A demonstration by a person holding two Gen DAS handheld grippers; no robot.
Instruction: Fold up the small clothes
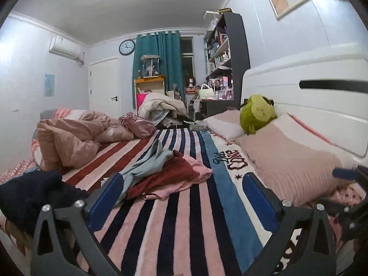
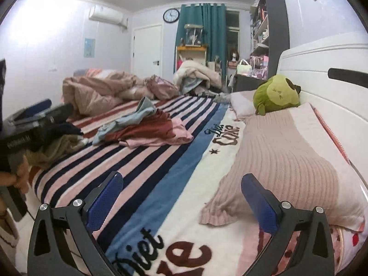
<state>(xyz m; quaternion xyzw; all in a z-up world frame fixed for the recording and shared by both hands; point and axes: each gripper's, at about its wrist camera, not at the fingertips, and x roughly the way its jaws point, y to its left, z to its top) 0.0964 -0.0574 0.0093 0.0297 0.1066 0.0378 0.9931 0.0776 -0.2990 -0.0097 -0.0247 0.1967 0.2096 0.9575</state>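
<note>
A loose pile of small clothes lies mid-bed on the striped blanket (image 1: 184, 230): a light blue garment (image 1: 147, 161), a dark red one (image 1: 165, 174) and a pink one (image 1: 186, 179). The same pile (image 2: 149, 128) shows further off in the right wrist view. A dark navy garment (image 1: 30, 195) lies at the bed's near left, over an olive piece (image 2: 62, 145). My left gripper (image 1: 184, 195) is open just short of the pile, with nothing between its blue pads. My right gripper (image 2: 182, 200) is open over the blanket's white lettered band, also with nothing in it. A hand (image 2: 20, 174) holds the left gripper's handle.
A crumpled pink quilt (image 1: 69, 138) and a shiny pink bag (image 1: 138, 124) lie at the far left of the bed. Pillows (image 1: 287, 161), a green plush toy (image 1: 257, 112) and the white headboard (image 1: 310, 105) line the right side. Shelves (image 1: 230, 57) stand beyond.
</note>
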